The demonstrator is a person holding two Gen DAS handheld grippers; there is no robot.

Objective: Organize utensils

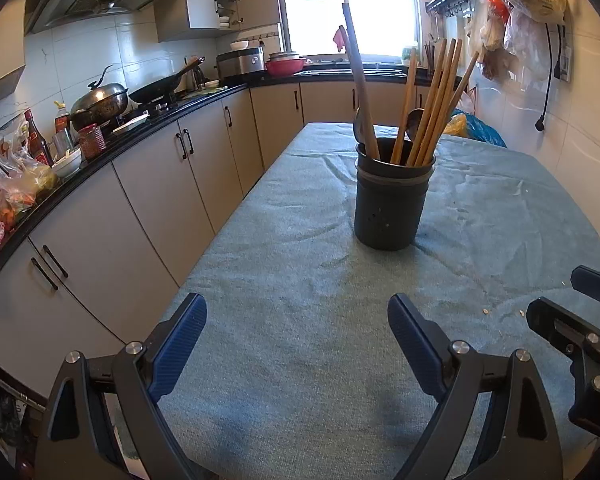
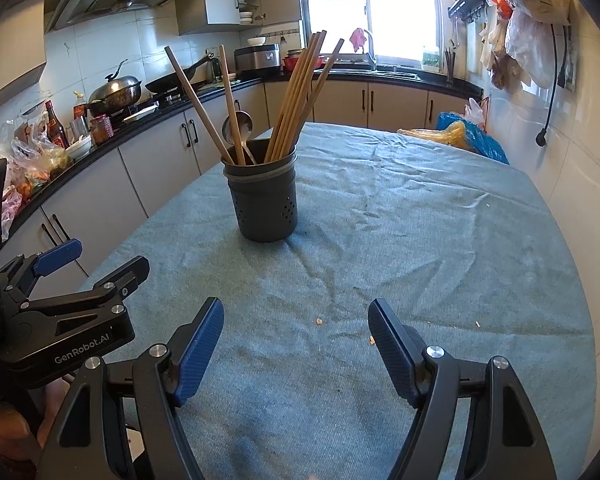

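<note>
A dark perforated utensil holder (image 1: 390, 200) (image 2: 265, 200) stands upright on the teal tablecloth (image 1: 300, 280) (image 2: 380, 240). Several wooden chopsticks (image 1: 440, 100) (image 2: 296, 96) and a metal spoon (image 2: 238, 124) stick out of it. My left gripper (image 1: 294, 312) hovers low over the cloth in front of the holder, open, with nothing between its blue pads. My right gripper (image 2: 296, 316) is likewise open and empty, nearer the front edge and to the right of the holder. Each gripper shows at the edge of the other's view: the right (image 1: 572, 320), the left (image 2: 72, 272).
A black kitchen counter (image 1: 112, 148) with a wok, bottles and food bags runs along the left over grey cabinets. A blue and yellow bag (image 2: 468, 136) lies at the table's far right corner. Plastic bags (image 2: 528, 20) hang on the right wall. Small crumbs (image 2: 319, 321) dot the cloth.
</note>
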